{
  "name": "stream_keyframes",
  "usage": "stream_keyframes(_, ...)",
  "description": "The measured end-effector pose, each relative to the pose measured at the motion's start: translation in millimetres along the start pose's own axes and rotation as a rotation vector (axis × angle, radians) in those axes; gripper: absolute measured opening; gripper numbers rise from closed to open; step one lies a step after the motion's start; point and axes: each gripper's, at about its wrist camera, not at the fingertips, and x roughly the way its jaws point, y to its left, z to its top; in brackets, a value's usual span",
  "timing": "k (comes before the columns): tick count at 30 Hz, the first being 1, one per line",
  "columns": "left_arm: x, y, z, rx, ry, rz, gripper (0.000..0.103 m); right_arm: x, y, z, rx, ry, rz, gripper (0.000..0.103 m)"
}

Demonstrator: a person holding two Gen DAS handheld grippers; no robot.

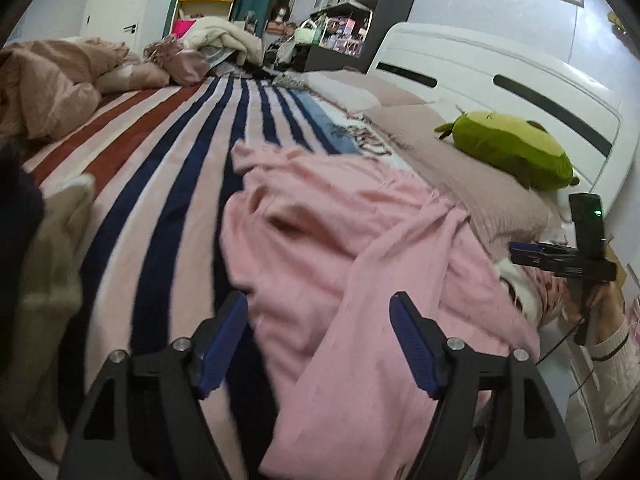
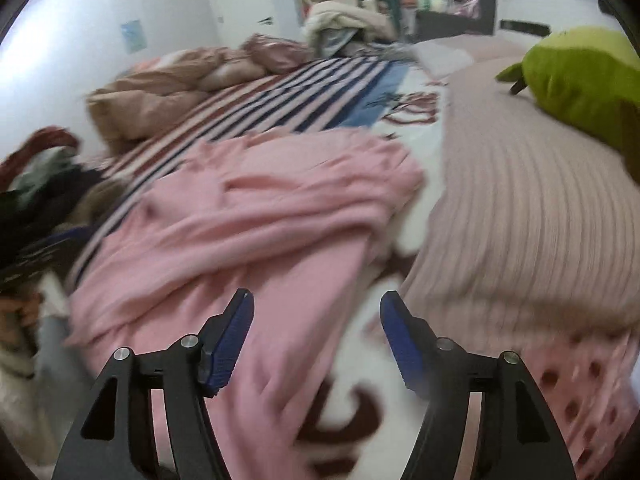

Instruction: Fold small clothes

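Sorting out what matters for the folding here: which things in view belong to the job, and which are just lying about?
Part of the job:
- pink garment, rumpled on the bed
- left gripper, fingers open
- right gripper, fingers open

Lying about:
- green plush toy
- striped blanket
- beige duvet
- heap of clothes

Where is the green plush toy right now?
In the left wrist view, the green plush toy lies at right on the ribbed cover, beside the white headboard.
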Motion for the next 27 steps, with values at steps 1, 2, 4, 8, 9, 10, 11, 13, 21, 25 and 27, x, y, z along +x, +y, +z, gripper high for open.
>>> stream_keyframes(1, -1, 3, -7, -0.009, 0.016, -0.009, 0.071, -1, -1, -11, 0.013, 0.025, 0.029, 0.062)
stream_keyframes(2, -1, 5, -11, -0.023, 0.028, -0.022, 0.071, -1, -1, -17, 0.020, 0.042, 0.040, 0.062)
stream_keyframes(4, 0, 12, -23, -0.055, 0.054, -0.029, 0.071, 2, -3, -34, 0.029, 0.089, 0.048, 0.058)
stream_keyframes(8, 6, 16, -42, -0.073, 0.106, -0.029, 0.071, 4, -2, -61, 0.042, 0.121, 0.101, 0.039)
stream_keyframes(9, 8, 16, -45, -0.077, 0.117, -0.039, 0.071, 4, -2, -65, 0.058, 0.116, 0.129, 0.038)
stream_keyframes(10, 10, 15, -48, -0.082, 0.126, -0.061, 0.071, 4, -2, -68, 0.067, 0.118, 0.144, 0.035)
stream_keyframes(11, 13, 14, -50, -0.086, 0.133, -0.088, 0.071, 5, -2, -70, 0.079, 0.123, 0.174, 0.032)
stream_keyframes(13, 20, 9, -51, -0.089, 0.147, -0.136, 0.071, 13, -1, -72, 0.089, 0.149, 0.236, 0.032)
stream_keyframes(21, 61, -5, -32, -0.105, 0.151, -0.167, 0.061, 33, 0, -67, 0.157, 0.158, 0.380, 0.032)
stream_keyframes(25, 75, -4, -27, -0.164, 0.149, -0.159, 0.025, 42, 9, -60, 0.145, 0.159, 0.398, 0.032)
stream_keyframes(27, 76, -5, -28, -0.185, 0.152, -0.197, 0.012, 45, 13, -60, 0.148, 0.145, 0.396, 0.023)
